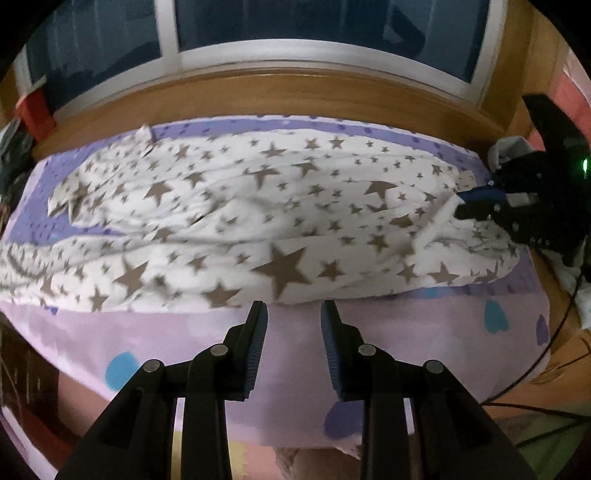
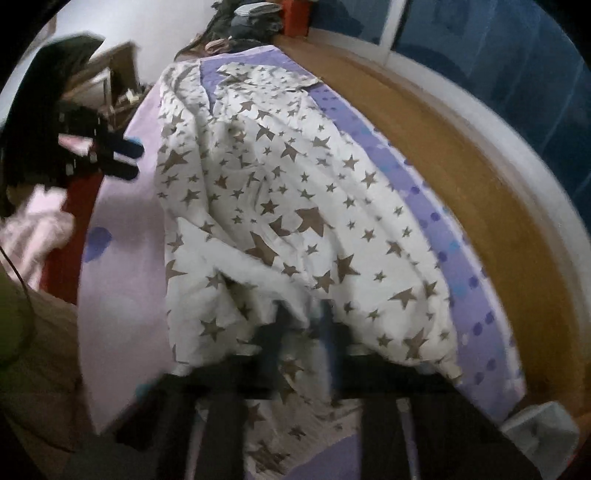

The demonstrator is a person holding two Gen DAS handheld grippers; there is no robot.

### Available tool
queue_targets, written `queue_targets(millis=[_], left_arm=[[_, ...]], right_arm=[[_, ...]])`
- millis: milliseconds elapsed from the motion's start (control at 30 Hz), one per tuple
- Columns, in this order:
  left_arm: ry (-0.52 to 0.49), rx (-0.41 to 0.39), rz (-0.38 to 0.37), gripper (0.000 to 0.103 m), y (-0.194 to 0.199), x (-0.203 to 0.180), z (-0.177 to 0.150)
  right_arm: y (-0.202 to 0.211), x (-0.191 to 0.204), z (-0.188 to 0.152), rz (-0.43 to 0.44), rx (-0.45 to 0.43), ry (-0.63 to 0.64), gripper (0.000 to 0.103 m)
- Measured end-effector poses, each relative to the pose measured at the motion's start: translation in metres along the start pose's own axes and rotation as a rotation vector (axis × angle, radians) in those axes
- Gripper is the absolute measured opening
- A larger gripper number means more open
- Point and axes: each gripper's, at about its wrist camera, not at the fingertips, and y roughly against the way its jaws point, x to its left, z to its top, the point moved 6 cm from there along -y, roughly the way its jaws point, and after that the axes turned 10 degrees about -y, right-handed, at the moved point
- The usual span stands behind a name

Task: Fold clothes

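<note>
A white garment with brown stars (image 1: 236,206) lies crumpled across the bed, reaching almost from side to side. My left gripper (image 1: 293,314) hovers over the pink sheet just in front of the garment's near edge. It is open, with nothing between its fingers. My right gripper (image 1: 461,205) is at the garment's right end, shut on a fold of the fabric. In the blurred right wrist view the garment (image 2: 295,206) bunches up between the right gripper's (image 2: 304,321) dark fingers, and the left gripper (image 2: 125,158) shows at the far left, off the cloth.
The bed sheet (image 1: 424,317) is pink with a purple dotted band (image 2: 436,206) along the far side. A wooden ledge (image 1: 295,92) and a window (image 1: 295,22) run behind the bed. A red box (image 1: 35,112) and dark clothes sit at the far left. Cables (image 1: 554,332) trail at the right.
</note>
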Motion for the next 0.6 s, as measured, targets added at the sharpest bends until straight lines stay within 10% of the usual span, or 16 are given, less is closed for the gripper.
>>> queue_targets(millis=[600], left_arm=[[-0.149, -0.061, 0.094, 0.030, -0.022, -0.030, 0.036]], right_arm=[[0.055, 0.006, 0.010, 0.181, -0.132, -0.131, 0.005]])
